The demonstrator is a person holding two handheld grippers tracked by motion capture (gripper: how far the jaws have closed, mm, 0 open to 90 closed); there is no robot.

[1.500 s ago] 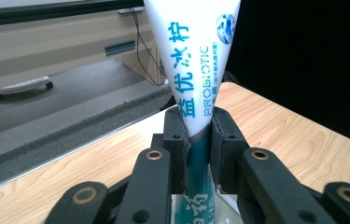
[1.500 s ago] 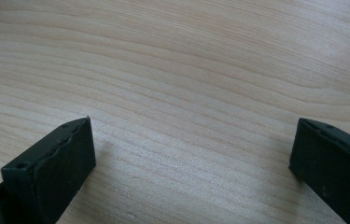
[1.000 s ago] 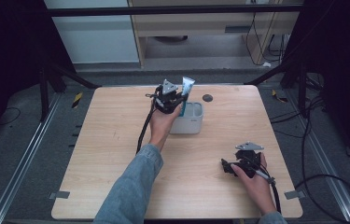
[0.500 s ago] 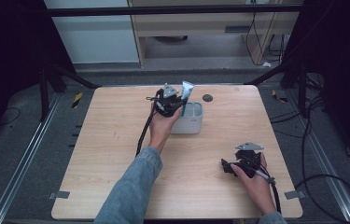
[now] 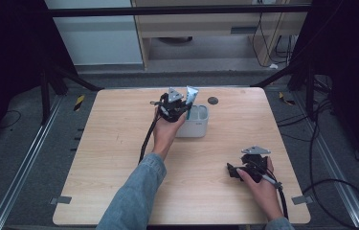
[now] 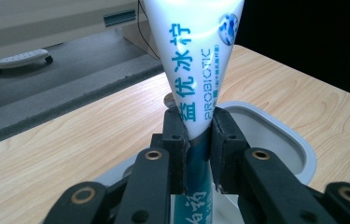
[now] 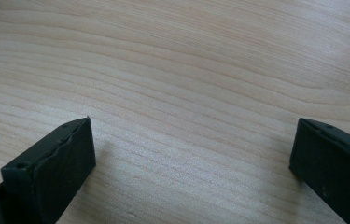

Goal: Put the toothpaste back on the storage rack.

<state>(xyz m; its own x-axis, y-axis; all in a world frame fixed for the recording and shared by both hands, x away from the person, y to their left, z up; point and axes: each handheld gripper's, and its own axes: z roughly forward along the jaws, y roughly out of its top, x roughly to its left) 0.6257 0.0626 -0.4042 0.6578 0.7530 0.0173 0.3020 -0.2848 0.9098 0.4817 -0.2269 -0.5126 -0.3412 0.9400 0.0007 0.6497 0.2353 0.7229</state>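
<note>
My left gripper [image 5: 181, 104] is shut on a white and teal toothpaste tube [image 5: 191, 94], which stands upright with its flat end up. In the left gripper view the pads pinch the tube [image 6: 196, 60] low on its body, right above the open top of a white rectangular cup [image 6: 275, 135]. The tube's lower end hangs inside the cup [image 5: 197, 125] at the table's far middle. My right gripper [image 5: 231, 171] lies on the table near the front right, jaws wide apart. Bare wood shows between its fingers [image 7: 56, 168].
A small dark round disc [image 5: 212, 100] lies on the light wooden table [image 5: 119, 143] just behind the cup. The left gripper's black cable [image 5: 146, 139] trails along the forearm. Dark frame posts and floor cables surround the table.
The left gripper has sunk a little with the tube, toward the cup. The right gripper has not moved.
</note>
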